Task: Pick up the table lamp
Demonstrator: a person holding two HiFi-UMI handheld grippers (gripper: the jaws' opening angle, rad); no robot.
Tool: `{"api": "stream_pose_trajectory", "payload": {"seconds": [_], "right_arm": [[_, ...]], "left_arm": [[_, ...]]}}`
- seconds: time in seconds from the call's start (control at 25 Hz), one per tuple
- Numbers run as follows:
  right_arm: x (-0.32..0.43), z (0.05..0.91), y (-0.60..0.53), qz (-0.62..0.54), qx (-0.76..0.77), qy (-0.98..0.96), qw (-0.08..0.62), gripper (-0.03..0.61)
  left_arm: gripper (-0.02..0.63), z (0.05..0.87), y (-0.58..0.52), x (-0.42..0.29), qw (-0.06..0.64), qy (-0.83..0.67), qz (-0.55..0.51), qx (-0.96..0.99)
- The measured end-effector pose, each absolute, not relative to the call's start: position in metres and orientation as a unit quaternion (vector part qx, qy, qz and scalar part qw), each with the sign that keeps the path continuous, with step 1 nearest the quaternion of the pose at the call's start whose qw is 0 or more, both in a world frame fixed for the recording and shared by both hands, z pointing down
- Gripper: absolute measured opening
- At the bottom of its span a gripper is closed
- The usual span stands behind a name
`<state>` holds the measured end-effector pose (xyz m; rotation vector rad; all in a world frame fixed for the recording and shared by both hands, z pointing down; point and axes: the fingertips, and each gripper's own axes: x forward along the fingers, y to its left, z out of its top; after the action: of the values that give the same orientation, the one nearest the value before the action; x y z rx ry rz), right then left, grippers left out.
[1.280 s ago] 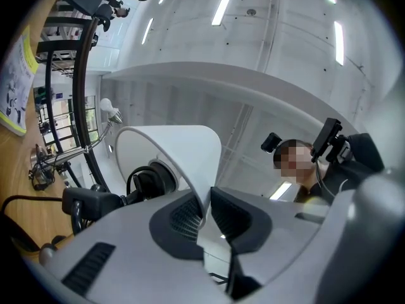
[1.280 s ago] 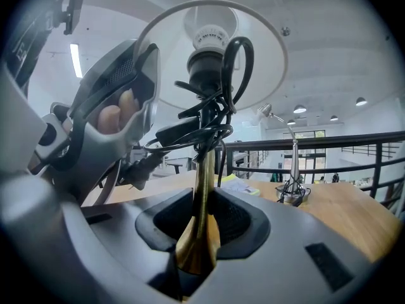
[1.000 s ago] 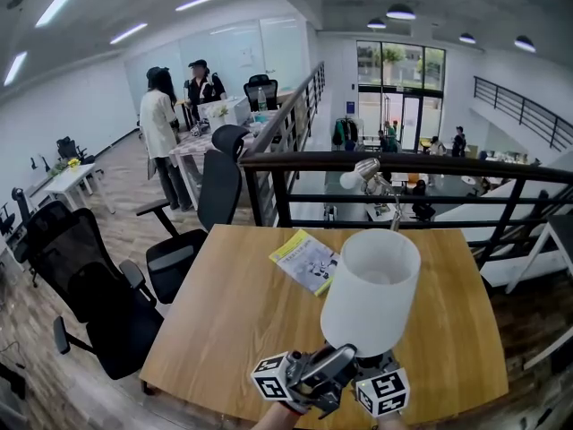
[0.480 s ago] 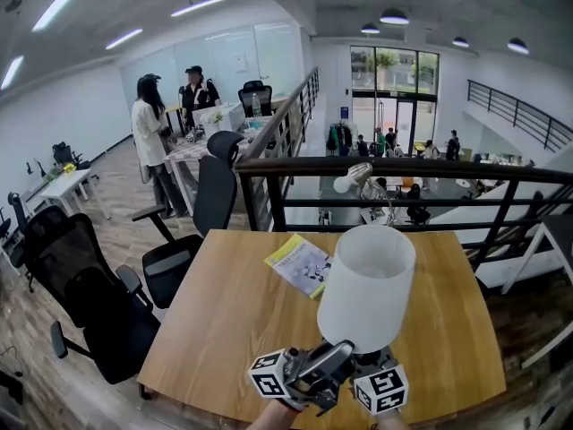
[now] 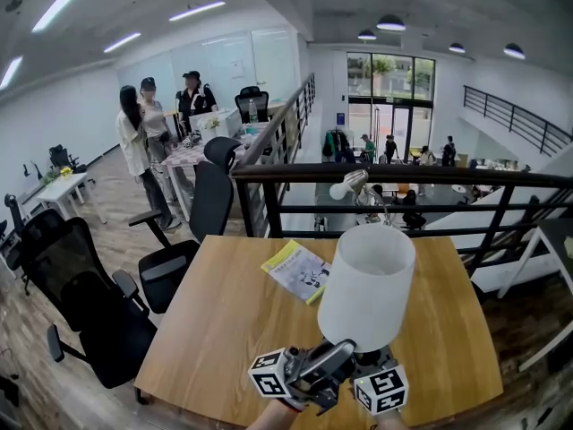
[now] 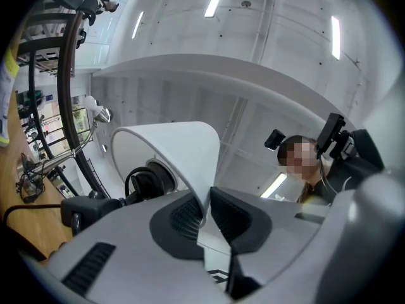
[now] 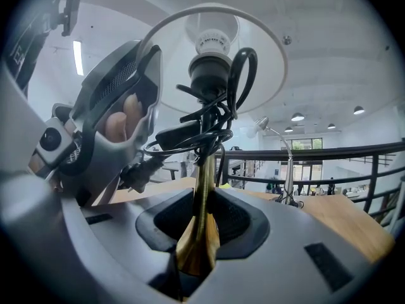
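Note:
The table lamp's white shade [image 5: 367,285] is held up over the near edge of the wooden table [image 5: 224,330]. From below, my left gripper [image 5: 343,354] points up and is shut on the shade's lower rim [image 6: 171,151]; its pads [image 6: 229,213] pinch the thin wall. My right gripper [image 5: 370,366] sits beside it, partly hidden. In the right gripper view, my right gripper [image 7: 201,217] is shut on the lamp's brass stem [image 7: 204,189]. A bundled black cord [image 7: 202,128] hangs under the bulb socket [image 7: 209,75].
A yellow-and-white leaflet [image 5: 300,270] lies mid-table. A silver desk lamp [image 5: 356,186] stands at the far edge before a black railing [image 5: 403,173]. Black office chairs [image 5: 89,294] stand to the left. Several people [image 5: 143,141] stand at desks far back left.
The lamp and both grippers keep their place. The people at the back left have shifted about, and the head view has swung slightly.

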<state>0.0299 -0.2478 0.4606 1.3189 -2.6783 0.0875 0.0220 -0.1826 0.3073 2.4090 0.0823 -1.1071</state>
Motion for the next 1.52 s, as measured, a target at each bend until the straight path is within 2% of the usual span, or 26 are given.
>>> {"api": "stream_pose_trajectory", "payload": {"seconds": [1.52], "right_arm": [[0.032,0.439,-0.259,0.010,0.450,-0.892,0.046,0.097]], "left_arm": [[0.026,0.292,-0.189,0.030,0.215,0.044,-0.395,0.892]]}}
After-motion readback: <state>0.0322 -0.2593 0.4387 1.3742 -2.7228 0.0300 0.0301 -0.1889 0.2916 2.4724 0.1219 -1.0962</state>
